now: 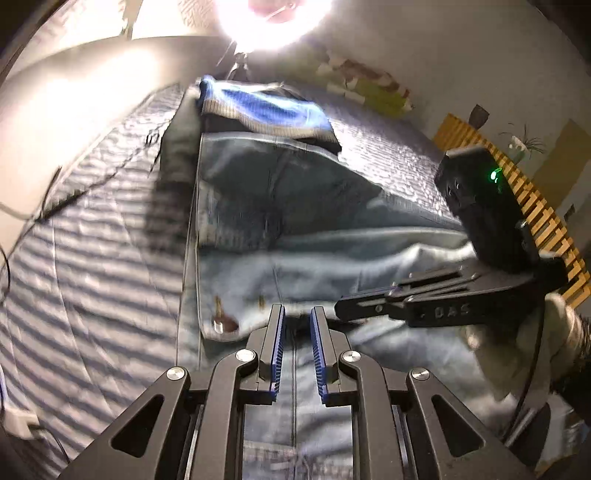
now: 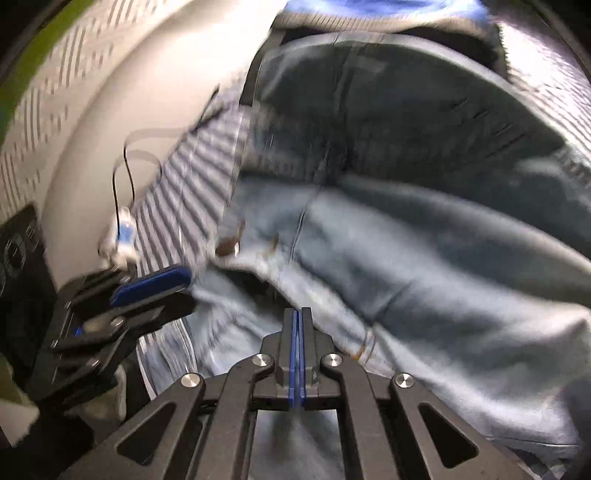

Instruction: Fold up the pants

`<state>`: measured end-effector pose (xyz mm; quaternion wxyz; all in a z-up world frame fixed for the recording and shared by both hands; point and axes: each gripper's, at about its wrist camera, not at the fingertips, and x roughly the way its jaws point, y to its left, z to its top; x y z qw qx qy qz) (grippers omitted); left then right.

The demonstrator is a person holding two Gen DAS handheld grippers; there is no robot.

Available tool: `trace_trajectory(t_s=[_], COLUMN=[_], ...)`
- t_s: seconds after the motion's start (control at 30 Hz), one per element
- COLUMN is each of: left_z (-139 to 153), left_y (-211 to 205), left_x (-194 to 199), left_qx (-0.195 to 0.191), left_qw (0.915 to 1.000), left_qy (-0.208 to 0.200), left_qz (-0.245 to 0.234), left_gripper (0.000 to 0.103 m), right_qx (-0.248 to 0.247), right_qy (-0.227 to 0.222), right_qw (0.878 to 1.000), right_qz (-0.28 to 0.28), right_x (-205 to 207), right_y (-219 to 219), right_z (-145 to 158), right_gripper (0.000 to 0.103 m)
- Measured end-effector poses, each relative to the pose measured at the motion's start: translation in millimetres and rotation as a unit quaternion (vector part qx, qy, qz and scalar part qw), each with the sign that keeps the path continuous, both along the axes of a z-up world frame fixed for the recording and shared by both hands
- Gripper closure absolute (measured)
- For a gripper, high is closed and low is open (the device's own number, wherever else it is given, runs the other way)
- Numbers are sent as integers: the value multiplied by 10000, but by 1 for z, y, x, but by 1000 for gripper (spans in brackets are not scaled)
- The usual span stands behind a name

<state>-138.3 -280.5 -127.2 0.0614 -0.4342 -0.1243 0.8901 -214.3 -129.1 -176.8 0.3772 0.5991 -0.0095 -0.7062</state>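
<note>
Light blue jeans (image 1: 295,221) lie folded over themselves on a striped bedspread, with the button end (image 1: 221,325) near my left gripper. My left gripper (image 1: 297,310) hovers low over the denim, fingers apart, nothing between the blue pads. From the right, my right gripper (image 1: 341,306) reaches in with its tip just over the jeans. In the right wrist view the right gripper (image 2: 297,312) has its pads pressed together above the jeans (image 2: 406,240), with no cloth visible between them. The left gripper (image 2: 189,290) shows at the left, jaws parted.
The striped bedspread (image 1: 92,258) covers the surface. A blue and grey folded garment (image 1: 266,107) lies beyond the jeans. A black cable (image 2: 125,173) and a white plug (image 2: 123,236) sit at the left edge. A yellow slatted frame (image 1: 535,206) stands at the right. A bright lamp (image 1: 273,22) glares overhead.
</note>
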Motion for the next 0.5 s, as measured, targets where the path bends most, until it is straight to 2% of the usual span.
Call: trace_trajectory(t_s=[0.07, 0.13, 0.2, 0.23, 0.3, 0.4, 0.43, 0.47, 0.5], left_z=[-11, -35, -57, -56, -53, -25, -15, -5, 4], left_y=[-1, 3, 6, 6, 5, 2, 3, 4, 7], left_x=[-17, -30, -31, -28, -27, -13, -8, -1, 4], left_qx=[-81, -226, -361, -390, -454, -306, -305, -294, -278], left_qw=[9997, 9977, 9947, 9961, 9945, 9976, 9981, 9985, 9989], left_qy=[-234, -632, -943, -774, -936, -625, -526, -449, -378], left_qz=[64, -63, -187, -177, -109, 63, 80, 79, 66], left_gripper=[87, 87, 87, 87, 87, 87, 87, 87, 87], right_qx=[72, 334, 356, 350, 244, -116, -288, -427, -573], right_qy=[33, 144, 136, 155, 230, 668, 863, 1039, 1310], right_qw=[9997, 9991, 9991, 9991, 9990, 9962, 9937, 9909, 9858], right_qz=[-217, -209, -172, -189, -279, -551, -657, -739, -878], right_x=[-3, 1, 11, 17, 29, 52, 63, 72, 86], right_y=[2, 0, 3, 7, 23, 66, 85, 100, 124], right_z=[-6, -14, -21, -19, -7, 26, 40, 50, 63], right_gripper=[101, 100, 100, 100, 100, 98, 88, 67, 55])
